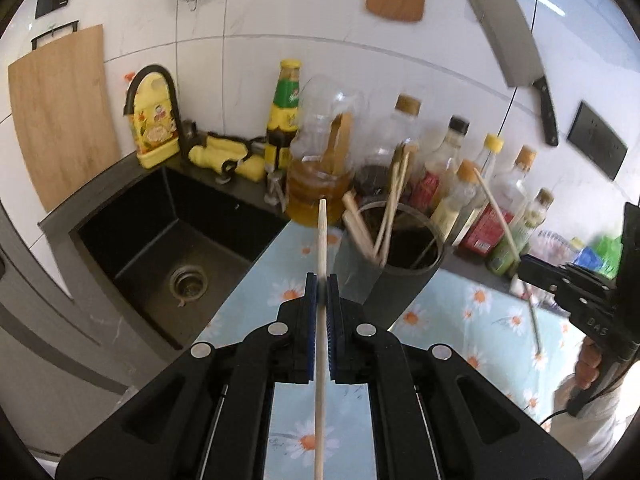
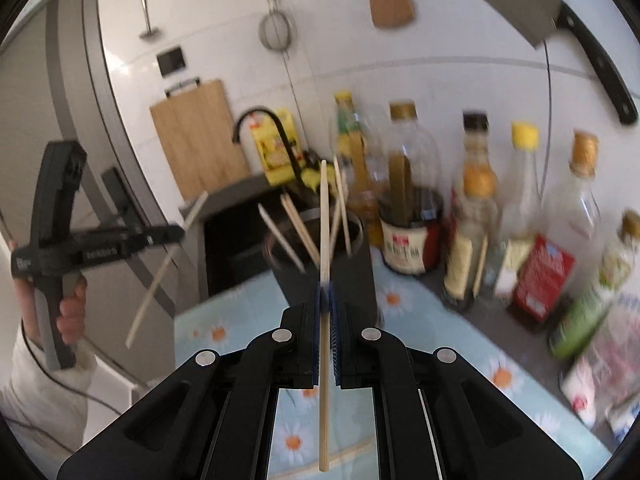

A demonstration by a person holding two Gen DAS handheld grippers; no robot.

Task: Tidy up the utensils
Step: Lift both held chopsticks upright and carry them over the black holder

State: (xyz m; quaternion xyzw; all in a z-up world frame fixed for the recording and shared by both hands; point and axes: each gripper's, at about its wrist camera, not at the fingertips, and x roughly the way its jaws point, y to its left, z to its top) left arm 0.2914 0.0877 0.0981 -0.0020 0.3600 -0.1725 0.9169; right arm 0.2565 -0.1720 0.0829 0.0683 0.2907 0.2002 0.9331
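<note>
Left wrist view: left gripper (image 1: 322,280) pinches a pale wooden chopstick (image 1: 321,320); right gripper (image 2: 327,292) pinches another (image 2: 325,320) — both carried near the dark cylindrical holder (image 1: 404,280). Next — tip downward, drop in.

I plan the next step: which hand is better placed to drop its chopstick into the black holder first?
Probably the right. The right tool holds its chopstick nearly over the black holder. The left tool, also shut on a chopstick, sits further to the holder's side.
</note>
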